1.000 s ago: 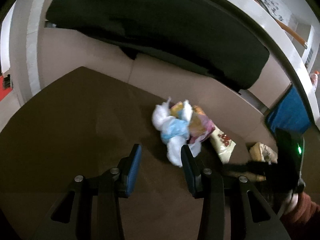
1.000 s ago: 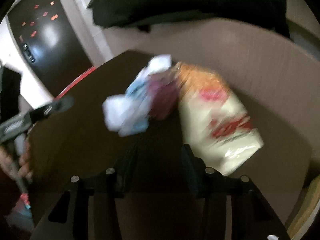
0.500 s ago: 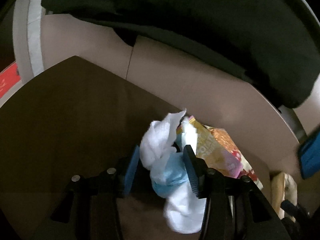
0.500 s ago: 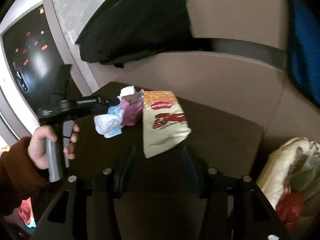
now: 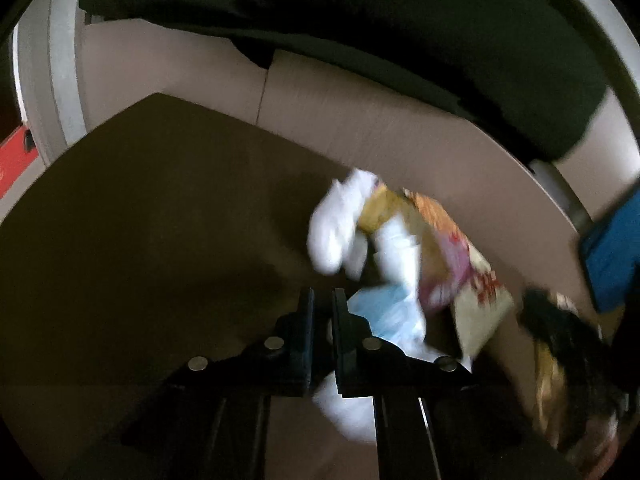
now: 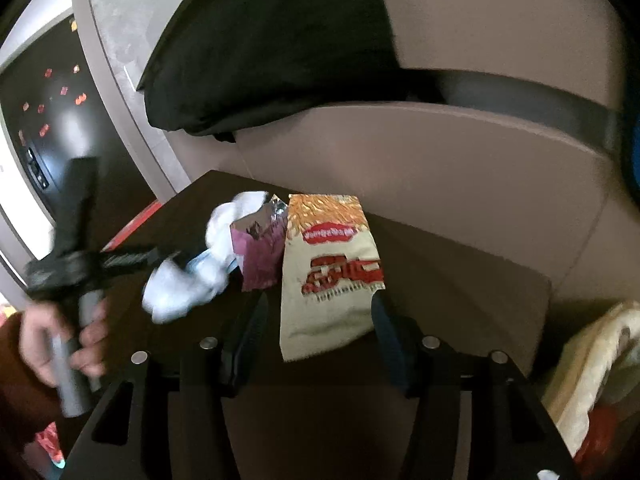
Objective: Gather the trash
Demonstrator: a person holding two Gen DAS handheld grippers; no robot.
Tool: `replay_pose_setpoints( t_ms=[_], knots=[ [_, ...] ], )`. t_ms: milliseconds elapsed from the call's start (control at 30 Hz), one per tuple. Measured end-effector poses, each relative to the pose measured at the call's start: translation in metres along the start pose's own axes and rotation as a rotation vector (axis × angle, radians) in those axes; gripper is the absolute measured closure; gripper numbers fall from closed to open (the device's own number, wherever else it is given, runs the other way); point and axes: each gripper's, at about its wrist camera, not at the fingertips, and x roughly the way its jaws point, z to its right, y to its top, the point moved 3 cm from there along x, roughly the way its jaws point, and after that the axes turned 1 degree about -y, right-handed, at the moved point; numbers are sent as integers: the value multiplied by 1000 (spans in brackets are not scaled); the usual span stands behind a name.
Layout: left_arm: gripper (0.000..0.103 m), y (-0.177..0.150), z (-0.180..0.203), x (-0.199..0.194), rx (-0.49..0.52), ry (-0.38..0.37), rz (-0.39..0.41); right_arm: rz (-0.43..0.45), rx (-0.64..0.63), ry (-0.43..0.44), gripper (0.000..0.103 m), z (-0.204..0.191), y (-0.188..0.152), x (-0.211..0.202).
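- On the table (image 6: 460,280), a snack bag (image 6: 332,276) lies mid-frame in the right wrist view, between the spread fingers of the right gripper (image 6: 320,320).
- A torn wrapper (image 6: 262,254) lies just left of the bag, touching it.
- Crumpled tissue (image 6: 188,284) sits left of the wrapper, at the tip of the left gripper (image 5: 322,308).
- A sofa (image 6: 440,152) stands behind the table.

Little can be read. The cream snack packet (image 6: 328,276) lying on the dark table (image 6: 460,280), near its far edge, carries a red oval brand badge with white lettering and, below it, large red letters over a line of small print, all too blurred to make out. In the left wrist view the same packet (image 5: 476,296) shows only smeared red marks.
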Motion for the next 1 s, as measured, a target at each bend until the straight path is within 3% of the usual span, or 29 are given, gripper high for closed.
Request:
replay_pose_setpoints(
  t_ms=[233,367,467,633,733,867,1000],
  knots=[
    [94,-27,-36,-55,5,19,84,49,-54,-91,51,-12,36,30],
    [92,-29,-40,-58,-1,-33,100,31,-16,26,50,-27,57,54],
    [88,-31,-41,-62,15,-55,114,-1,-102,-9,51,-52,57,77],
    [71,-33,-41,-66,22,-106,128,-116,-91,-25,69,-57,44,110],
    [64,-32,-39,-67,22,-137,137,-155,-72,9,86,-55,31,105],
    [60,-29,-26,-63,38,-186,126,-186,-100,91,90,-64,9,71],
    [59,-14,-11,-52,79,-165,149,-117,-112,92,90,-61,0,26]
  ],
)
